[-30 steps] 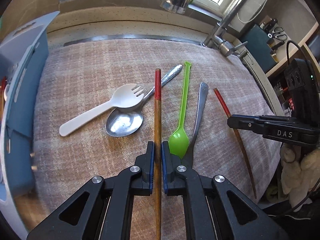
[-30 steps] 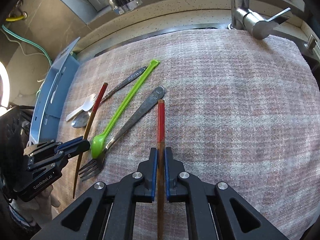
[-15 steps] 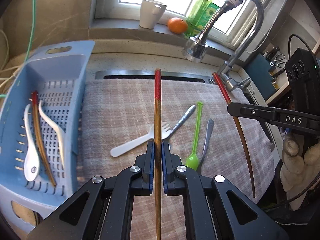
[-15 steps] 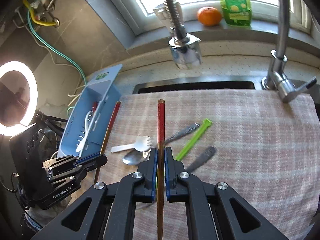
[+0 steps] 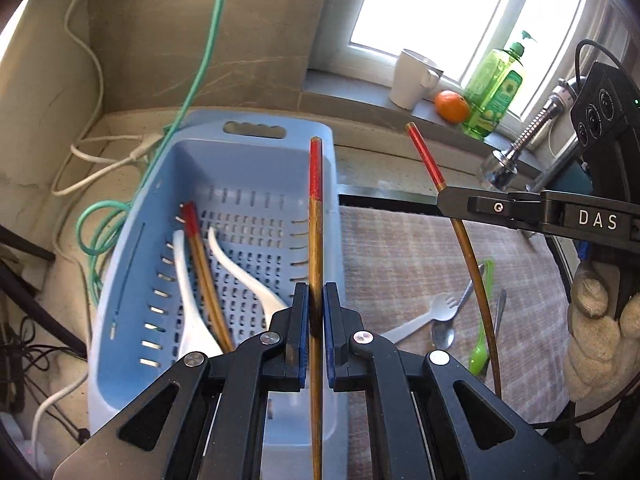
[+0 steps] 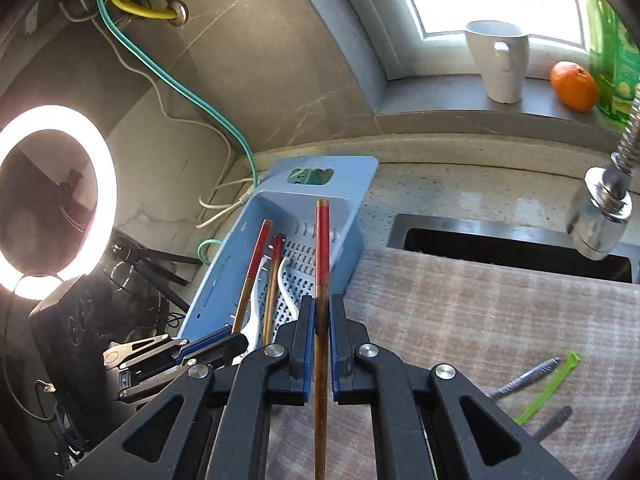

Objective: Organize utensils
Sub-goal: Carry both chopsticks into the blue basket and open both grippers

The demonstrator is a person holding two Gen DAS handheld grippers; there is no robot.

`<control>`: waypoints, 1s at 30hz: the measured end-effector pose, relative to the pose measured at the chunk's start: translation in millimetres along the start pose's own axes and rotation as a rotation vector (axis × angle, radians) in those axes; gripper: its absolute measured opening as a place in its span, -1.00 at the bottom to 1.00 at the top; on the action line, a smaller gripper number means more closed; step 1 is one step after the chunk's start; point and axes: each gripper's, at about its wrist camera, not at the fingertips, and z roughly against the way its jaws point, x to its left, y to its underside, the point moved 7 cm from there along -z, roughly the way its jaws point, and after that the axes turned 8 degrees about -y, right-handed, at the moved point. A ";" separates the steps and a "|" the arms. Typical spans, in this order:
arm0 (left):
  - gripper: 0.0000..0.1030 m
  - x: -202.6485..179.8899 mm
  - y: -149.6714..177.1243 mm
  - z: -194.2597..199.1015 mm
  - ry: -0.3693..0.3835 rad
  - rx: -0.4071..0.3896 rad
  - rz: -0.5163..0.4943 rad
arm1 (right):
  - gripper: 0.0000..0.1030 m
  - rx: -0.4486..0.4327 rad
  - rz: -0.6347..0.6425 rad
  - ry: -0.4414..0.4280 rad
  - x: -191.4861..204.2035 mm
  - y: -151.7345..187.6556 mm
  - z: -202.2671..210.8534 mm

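My left claw (image 5: pixel 315 320) pinches 1 red-tipped chopstick (image 5: pixel 315 216) over the blue basket (image 5: pixel 248 184); my right claw (image 6: pixel 318 332) clamps the other chopstick (image 6: pixel 322 240) beside it. Each looks light, stiff and slick, so a mid-shaft grip should prevent swivelling.

my left chopstick (image 5: pixel 315 240): brown, red tip
my right chopstick (image 6: pixel 321 280): brown, red tip
basket (image 5: pixel 256 168): light blue, slotted
cloth (image 5: pixel 400 248): pinkish-grey checks
spork (image 5: pixel 420 320): white
long spoon (image 5: pixel 482 320): bright green
mug (image 6: pixel 500 60): white
fruit (image 6: pixel 574 86): orange
my pads (image 5: pixel 302 320): blue
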 end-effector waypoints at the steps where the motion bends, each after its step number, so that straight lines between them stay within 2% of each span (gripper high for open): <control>1: -0.89 5.3 -0.9 -1.8 -0.007 0.002 0.011 | -0.88 0.006 0.003 -0.006 5.3 -3.2 -7.5; 9: -0.89 36.5 -6.2 -11.1 -0.035 0.008 0.065 | -0.88 0.065 0.017 -0.044 35.4 -19.1 -61.3; 15: -0.89 45.5 -8.0 -13.0 -0.056 0.012 0.076 | -0.87 0.095 0.025 -0.033 43.1 -23.9 -86.4; 18: -0.88 49.9 -8.8 -12.8 -0.073 0.010 0.079 | -0.84 0.097 0.025 -0.021 43.2 -26.6 -88.9; 22: -0.77 55.4 -9.7 -12.1 -0.082 0.007 0.097 | -0.84 0.095 0.042 -0.005 42.7 -27.9 -86.8; 30: -0.77 51.7 -6.6 -5.9 -0.087 0.001 0.093 | -0.77 0.079 0.056 0.008 34.4 -25.0 -65.3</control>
